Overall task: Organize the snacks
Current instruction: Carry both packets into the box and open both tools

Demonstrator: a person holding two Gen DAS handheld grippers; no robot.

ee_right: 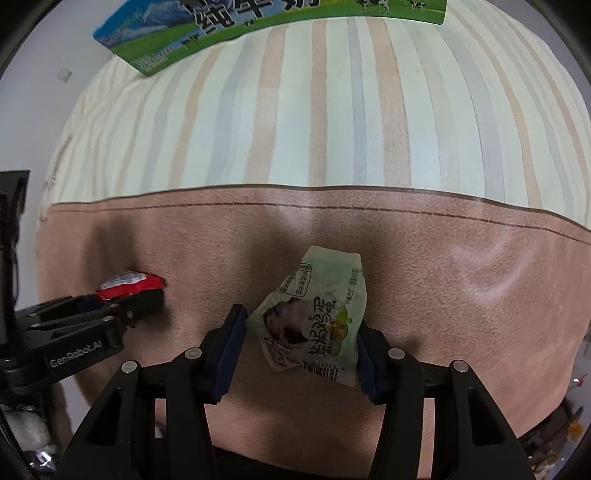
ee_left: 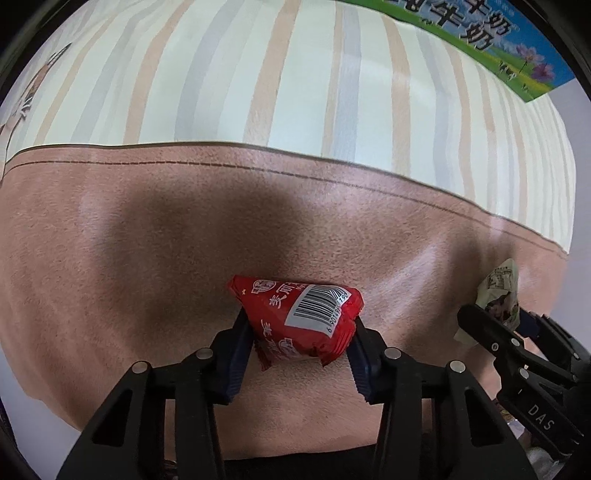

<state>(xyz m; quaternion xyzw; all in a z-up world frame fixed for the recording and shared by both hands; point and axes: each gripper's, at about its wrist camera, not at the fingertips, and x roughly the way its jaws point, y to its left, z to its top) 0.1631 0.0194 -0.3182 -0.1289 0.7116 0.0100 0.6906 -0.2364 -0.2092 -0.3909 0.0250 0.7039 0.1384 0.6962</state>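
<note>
Left wrist view: the left gripper point(ee_left: 301, 332) points down over a pink, suede-like cloth point(ee_left: 147, 258), its blue pads clenched on a red snack packet point(ee_left: 306, 321) with the barcode label facing the lens. The packet appears clear of the cloth, though that is hard to judge from this angle. It is pinched across crinkled film rather than the solid middle, so a quick swing could let it twist or slide out. At far right the right gripper point(ee_left: 498, 314) holds a pale green snack pouch point(ee_left: 500, 291).

Right wrist view: the right gripper point(ee_right: 301, 332) grasps the pale green snack pouch point(ee_right: 317, 317) between its pads, the pouch tilted and creased, one corner drooping below the fingers. That thin, floppy film could buckle and slip free. At left the left gripper point(ee_right: 129, 299) carries the red snack packet point(ee_right: 129, 284). A milk carton point(ee_right: 258, 22) lies at the far edge of the striped cloth point(ee_right: 332, 110); with both hands loaded and close together, a collision is the other likely hazard.
</note>
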